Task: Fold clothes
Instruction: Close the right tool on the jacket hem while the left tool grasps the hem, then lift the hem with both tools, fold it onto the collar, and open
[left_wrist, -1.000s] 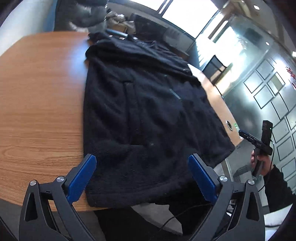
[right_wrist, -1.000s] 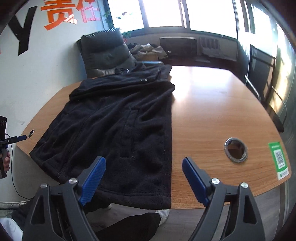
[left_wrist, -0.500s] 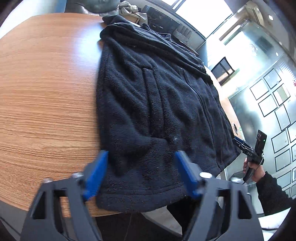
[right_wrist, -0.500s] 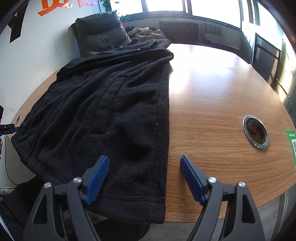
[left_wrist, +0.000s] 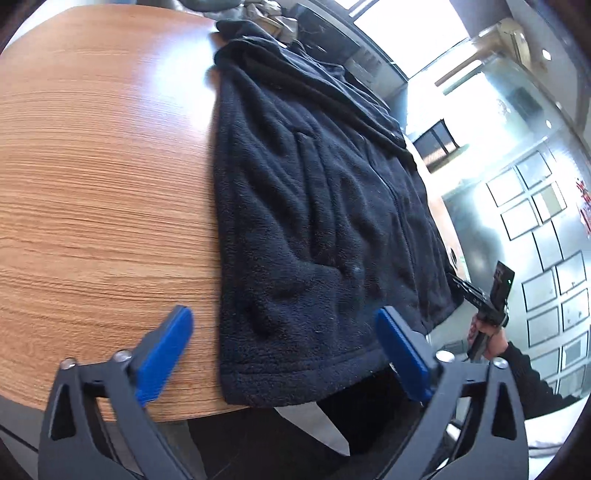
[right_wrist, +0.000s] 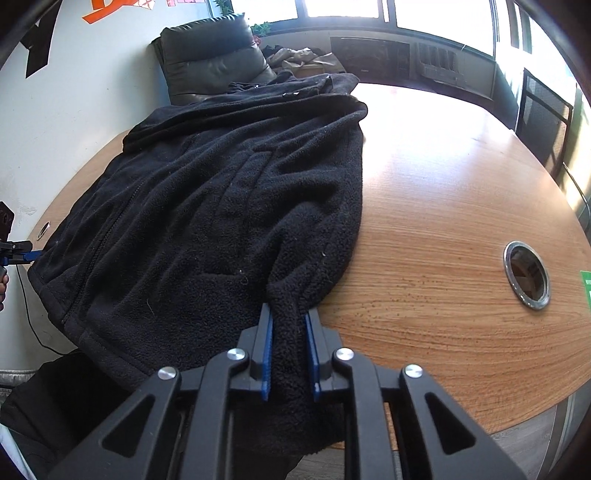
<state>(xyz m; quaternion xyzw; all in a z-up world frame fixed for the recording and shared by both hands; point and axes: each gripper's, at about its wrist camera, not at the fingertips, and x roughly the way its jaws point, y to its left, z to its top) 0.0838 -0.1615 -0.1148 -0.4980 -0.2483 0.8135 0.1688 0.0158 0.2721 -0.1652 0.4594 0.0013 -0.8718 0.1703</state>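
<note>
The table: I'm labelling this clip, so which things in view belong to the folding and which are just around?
Belongs to the job:
- black fleece jacket
- right gripper, closing on its hem
- left gripper, opening over the other corner

Just around:
- wooden table
- cable hole
- green sticker
- leather chair

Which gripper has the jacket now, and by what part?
The right gripper is closing on the black fleece jacket at its bottom hem corner; the left gripper holds nothing.

- A black fleece jacket (right_wrist: 207, 206) lies spread flat on the wooden worktop (right_wrist: 443, 221), front side up, zipper closed.
- Its collar points to 12 o'clock, its hem to 6 o'clock and hangs a little over the near edge.
- One hem corner is bunched up and pinched.
</note>
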